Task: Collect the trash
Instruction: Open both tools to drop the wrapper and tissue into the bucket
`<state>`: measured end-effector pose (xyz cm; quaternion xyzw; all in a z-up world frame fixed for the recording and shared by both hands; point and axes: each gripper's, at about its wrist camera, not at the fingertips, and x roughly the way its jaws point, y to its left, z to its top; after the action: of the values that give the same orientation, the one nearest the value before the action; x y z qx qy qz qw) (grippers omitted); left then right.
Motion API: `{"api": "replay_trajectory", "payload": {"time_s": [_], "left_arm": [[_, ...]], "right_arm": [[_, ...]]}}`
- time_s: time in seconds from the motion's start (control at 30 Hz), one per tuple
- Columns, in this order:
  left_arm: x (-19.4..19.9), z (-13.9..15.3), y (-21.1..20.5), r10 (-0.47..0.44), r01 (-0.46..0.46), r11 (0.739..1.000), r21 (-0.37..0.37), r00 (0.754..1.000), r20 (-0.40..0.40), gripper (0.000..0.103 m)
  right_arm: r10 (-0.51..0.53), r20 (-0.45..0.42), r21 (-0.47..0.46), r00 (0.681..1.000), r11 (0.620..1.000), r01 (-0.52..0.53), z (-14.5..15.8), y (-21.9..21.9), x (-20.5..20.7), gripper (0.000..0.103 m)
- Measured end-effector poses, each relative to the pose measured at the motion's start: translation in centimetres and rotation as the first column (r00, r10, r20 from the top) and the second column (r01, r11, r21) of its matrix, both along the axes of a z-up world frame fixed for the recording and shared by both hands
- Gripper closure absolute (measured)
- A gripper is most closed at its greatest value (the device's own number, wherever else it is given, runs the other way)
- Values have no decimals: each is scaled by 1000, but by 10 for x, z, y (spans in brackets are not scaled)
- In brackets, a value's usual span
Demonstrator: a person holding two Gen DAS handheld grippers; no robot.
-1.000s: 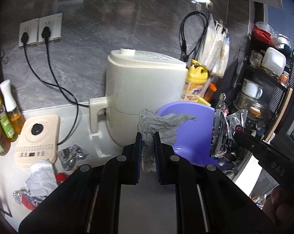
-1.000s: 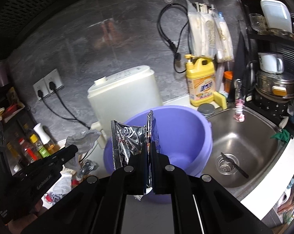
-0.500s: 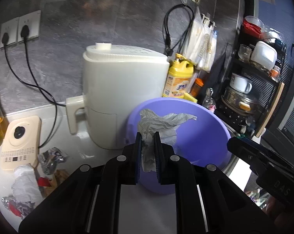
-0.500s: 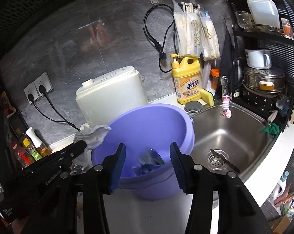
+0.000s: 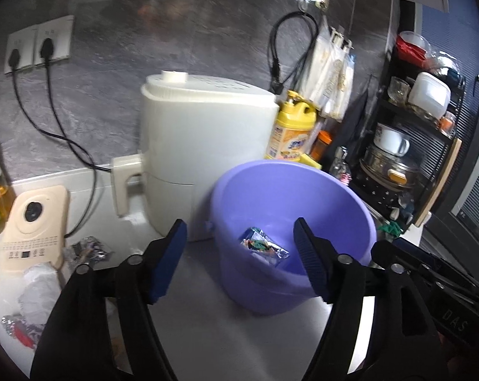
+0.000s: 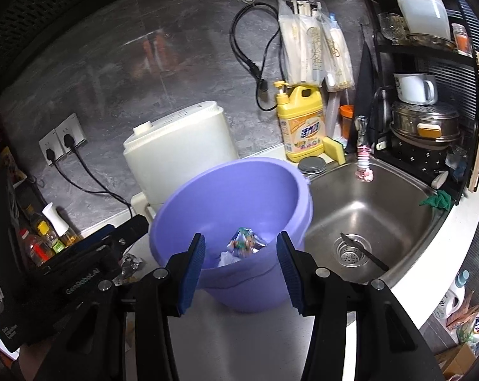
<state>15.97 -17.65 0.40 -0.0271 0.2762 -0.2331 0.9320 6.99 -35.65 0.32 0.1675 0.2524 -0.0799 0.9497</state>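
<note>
Nearest the lens, the left gripper (image 5: 239,241) is spreading its fingers (image 5: 171,258) apart, with nothing pinched between the blue pads. The right gripper (image 6: 241,260) is holding its fingers (image 6: 191,270) released too, about half apart, gripping nothing. Both are hovering at the near rim of the purple bucket (image 5: 350,209), which is standing on the pale worktop (image 5: 207,333). Down in the bucket a shiny foil wrapper (image 5: 264,246) is lying on the bottom, and the right wrist view is showing a bit of white crumpled paper (image 6: 228,258) just beside it (partly hidden by the near wall). To the left on the worktop, more trash is waiting: a crumpled foil scrap (image 5: 88,249), a white wad (image 5: 37,285) and a red-and-silver wrapper (image 5: 17,330), all near a cream control box (image 5: 34,225). Behind the bucket a white appliance (image 5: 204,146) is standing against the grey wall, its cord running to the wall sockets (image 5: 39,43). Further right, a yellow detergent bottle (image 6: 301,127) is sitting beside the steel sink (image 6: 366,216), with a black dish rack (image 6: 429,95) beyond.
</note>
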Motion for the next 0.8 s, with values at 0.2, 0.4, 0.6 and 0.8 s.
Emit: {"api": "replay_trajectory", "payload": {"time_s": [0.2, 0.4, 0.6, 0.8], "left_arm": [[-14, 4, 28, 87, -87, 996, 8, 996, 17, 23], [-33, 5, 56, 162, -163, 986, 19, 986, 33, 19], [-55, 5, 85, 246, -248, 968, 39, 968, 39, 15], [-76, 0, 117, 336, -338, 940, 50, 941, 34, 12]], "right_arm": [[63, 5, -1, 998, 998, -63, 2, 19, 1, 52], [136, 18, -15, 991, 991, -135, 6, 43, -3, 46], [213, 27, -26, 977, 977, -212, 8, 68, -8, 39], [280, 24, -31, 960, 960, -279, 3, 92, -14, 31]]}}
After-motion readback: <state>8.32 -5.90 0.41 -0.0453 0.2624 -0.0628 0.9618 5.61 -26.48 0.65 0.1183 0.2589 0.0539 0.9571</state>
